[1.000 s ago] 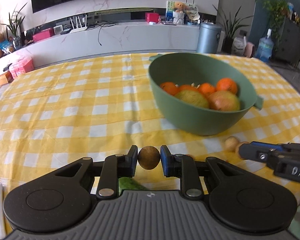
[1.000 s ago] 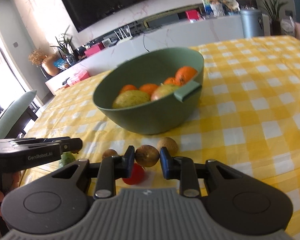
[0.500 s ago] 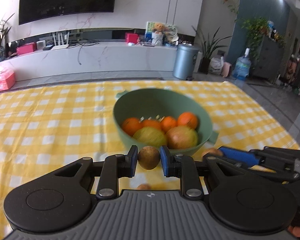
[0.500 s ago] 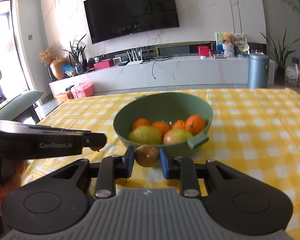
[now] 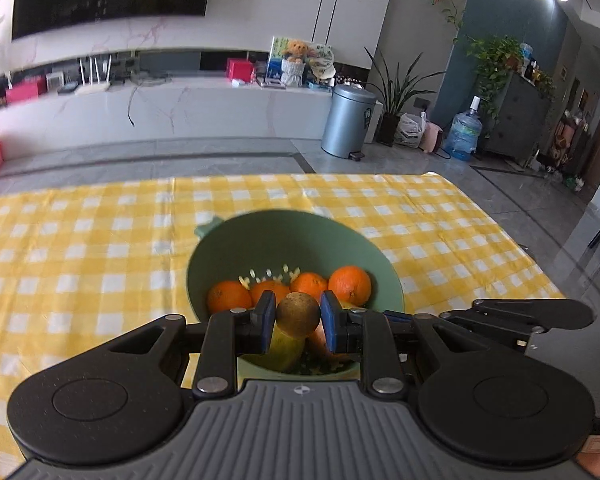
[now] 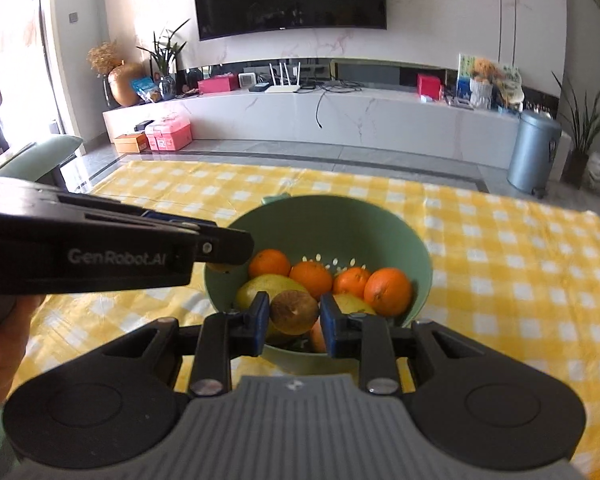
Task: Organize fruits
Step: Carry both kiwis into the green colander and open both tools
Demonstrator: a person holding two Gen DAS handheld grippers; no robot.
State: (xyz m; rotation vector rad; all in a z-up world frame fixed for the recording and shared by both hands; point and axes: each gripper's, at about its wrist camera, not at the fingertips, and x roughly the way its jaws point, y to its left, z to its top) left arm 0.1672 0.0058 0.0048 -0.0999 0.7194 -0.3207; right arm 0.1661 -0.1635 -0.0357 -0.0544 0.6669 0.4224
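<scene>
Both sets of jaws are clamping fruit: the left gripper (image 5: 298,321) is pinching a small round brown fruit (image 5: 298,314) between its blue pads; the right gripper (image 6: 293,318) is squeezing a brown fruit with a pale stem scar (image 6: 293,312), its longer side running across from pad to pad.

Each held fruit is hanging directly over the green bowl (image 5: 260,240), inside its near rim, so the bowl's opening is lying straight below and slightly ahead of both pairs of fingers; the two grippers are sitting side by side, the left one's black arm crossing the left of the right camera's view, and neither looks clearly nearer to the bowl.

Inside the bowl four oranges (image 6: 388,291) are lining the far side; in front of them two yellow-green pear-like fruits (image 6: 266,286) are showing, plus a reddish fruit mostly hidden behind the pads.

The bowl is sitting on a yellow-and-white checked tablecloth (image 6: 520,272), nearer the cloth's front edge than its far edge.

Letting go here would probably drop both fruits onto the pile.
</scene>
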